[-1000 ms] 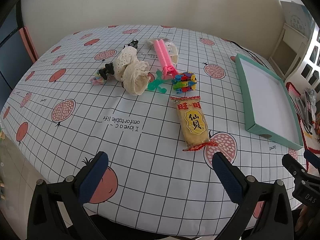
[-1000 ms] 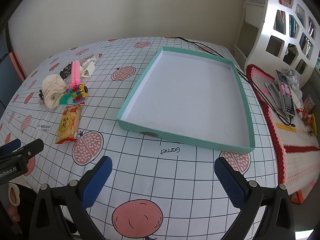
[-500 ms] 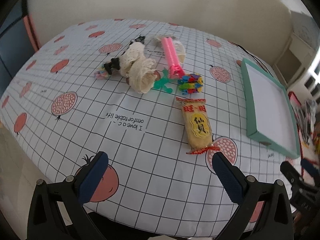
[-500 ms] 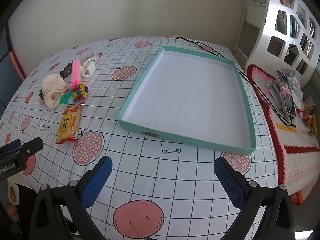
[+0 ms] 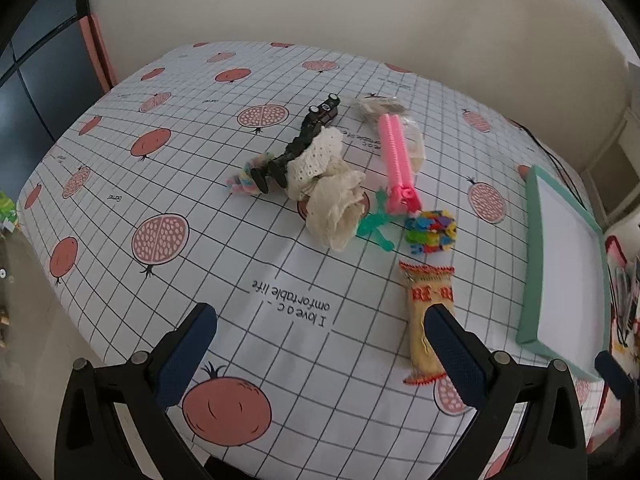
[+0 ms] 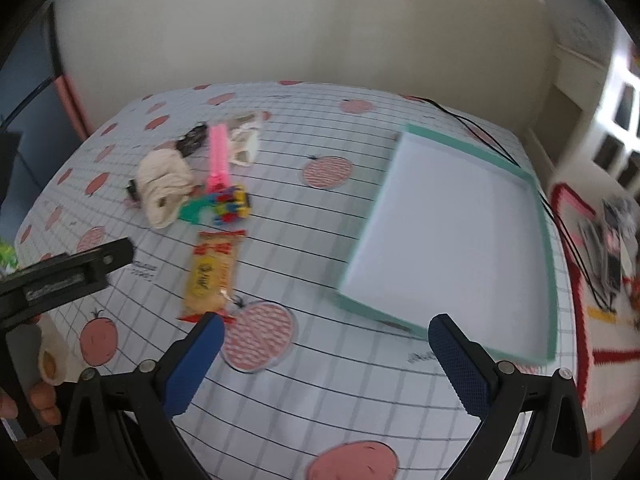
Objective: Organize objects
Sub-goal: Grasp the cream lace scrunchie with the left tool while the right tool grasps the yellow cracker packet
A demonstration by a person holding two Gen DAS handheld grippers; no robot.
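Progress: nil so far. Teal tray (image 6: 452, 236) on desk's right side has nothing in it. All items lie in a cluster left of it: snack pack (image 5: 426, 320), pink comb (image 5: 394, 160), lace cloth (image 5: 328, 196), bead pile (image 5: 431, 230). Left gripper (image 5: 326, 344) and right gripper (image 6: 326, 354): fingers spread, holding nothing. Everything left to move, I reckon.

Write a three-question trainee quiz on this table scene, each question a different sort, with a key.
1. True or false: the green tray already holds the snack packet.
2. Multiple choice: which thing lies nearest the left gripper? A) pink comb B) snack packet C) lace cloth
3. Fill in: both the left gripper and the right gripper have their fingers ____.

Key: 1 false, the tray is empty and the packet lies on the tablecloth; 2 B; 3 open.
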